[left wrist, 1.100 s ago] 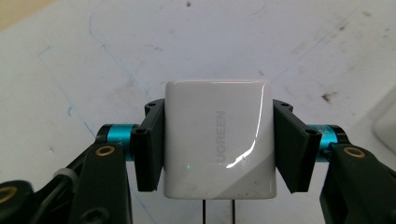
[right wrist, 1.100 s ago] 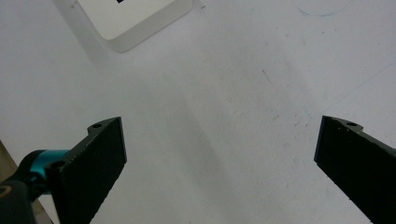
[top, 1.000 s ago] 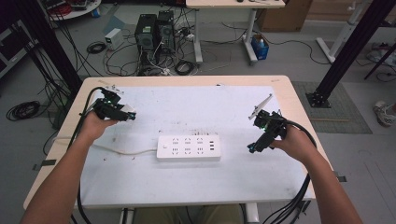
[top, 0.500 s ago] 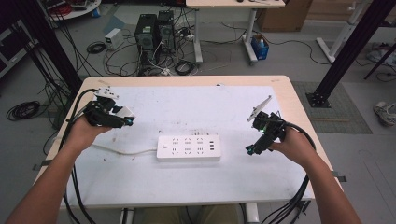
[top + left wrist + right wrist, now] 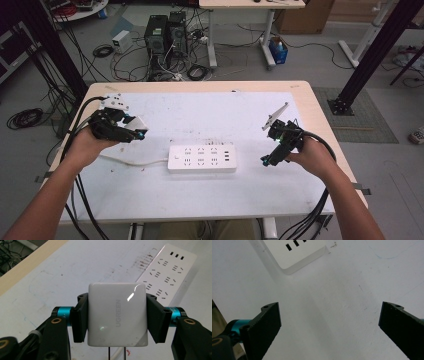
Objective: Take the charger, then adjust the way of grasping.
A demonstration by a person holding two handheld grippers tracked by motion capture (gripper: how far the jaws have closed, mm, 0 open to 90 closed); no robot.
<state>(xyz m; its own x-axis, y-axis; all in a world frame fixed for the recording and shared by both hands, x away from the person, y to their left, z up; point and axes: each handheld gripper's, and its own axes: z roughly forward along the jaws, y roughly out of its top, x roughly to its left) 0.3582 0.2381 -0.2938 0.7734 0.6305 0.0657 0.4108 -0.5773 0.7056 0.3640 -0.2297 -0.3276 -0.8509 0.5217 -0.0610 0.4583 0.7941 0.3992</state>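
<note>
My left gripper (image 5: pixel 117 317) is shut on a white UGREEN charger block (image 5: pixel 117 315), its two black jaws pressing the block's sides. In the high view that left gripper (image 5: pixel 136 130) hangs above the table's left part, holding the charger block (image 5: pixel 136 125) left of the white power strip (image 5: pixel 202 159). The power strip (image 5: pixel 167 267) lies beyond the block, with several sockets and USB ports. My right gripper (image 5: pixel 329 327) stands open over bare table, with a corner of the power strip (image 5: pixel 297 252) ahead of it. Seen from above, the right gripper (image 5: pixel 267 159) is just right of the strip.
The power strip's white cable (image 5: pixel 131 161) runs left along the table towards the left forearm. The wooden table edge (image 5: pixel 320 120) borders the white mat. Black cables (image 5: pixel 80 200) trail from both grippers off the near edge. Computers and loose wires lie on the floor beyond.
My left gripper has moved with the charger block from the far left towards the power strip and slightly up. The right gripper has stayed nearly in place.
</note>
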